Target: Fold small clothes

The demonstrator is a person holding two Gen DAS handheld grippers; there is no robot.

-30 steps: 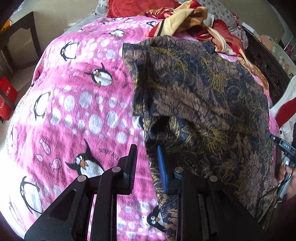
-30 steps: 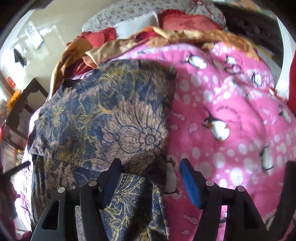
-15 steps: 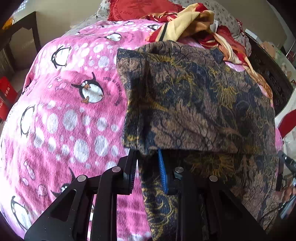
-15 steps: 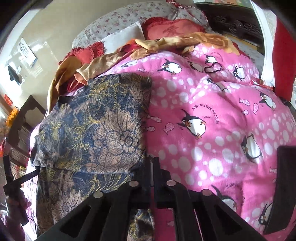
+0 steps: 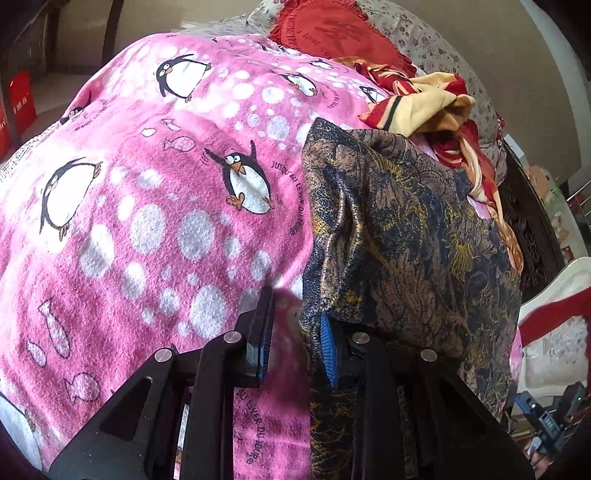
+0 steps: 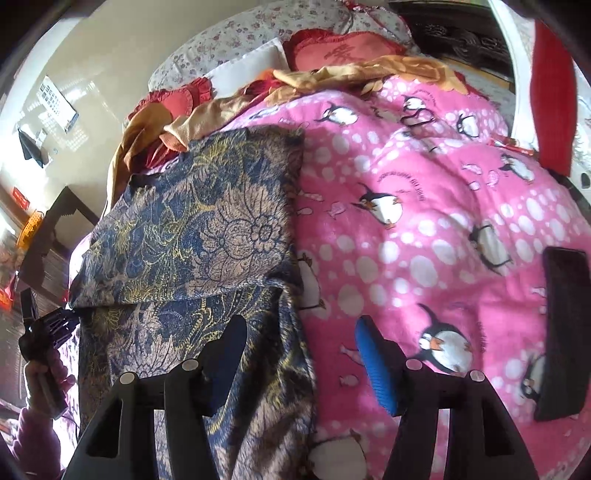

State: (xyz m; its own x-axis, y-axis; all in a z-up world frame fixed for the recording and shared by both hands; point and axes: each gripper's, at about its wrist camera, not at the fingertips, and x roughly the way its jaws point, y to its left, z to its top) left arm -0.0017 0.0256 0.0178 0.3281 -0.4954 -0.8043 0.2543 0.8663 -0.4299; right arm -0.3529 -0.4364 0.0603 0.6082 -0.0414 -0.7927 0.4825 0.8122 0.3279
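Observation:
A dark blue and tan floral garment (image 5: 406, 229) lies on the pink penguin blanket (image 5: 147, 221), its far part folded back over the near part. My left gripper (image 5: 295, 338) sits at the garment's left edge with a narrow gap. The hem hangs against the blue right pad (image 5: 327, 350) and the other pad is clear of it. In the right wrist view the garment (image 6: 207, 229) fills the left half. The jaws of my right gripper (image 6: 301, 332) are opening, wide apart over the lower layer's right edge, and neither pad presses on the cloth.
A heap of red and yellow clothes (image 5: 424, 99) and a red cushion (image 5: 332, 29) lie beyond the garment. A flat black slab (image 6: 561, 332) rests on the blanket (image 6: 424, 206) at the right. A hand (image 6: 40, 373) holds the other gripper at far left. Dark bed frame (image 5: 524, 229) at right.
My right gripper was open, closed at the garment's right edge half a second ago, and stands wide open again. My left gripper rolled and slid along the garment's left edge.

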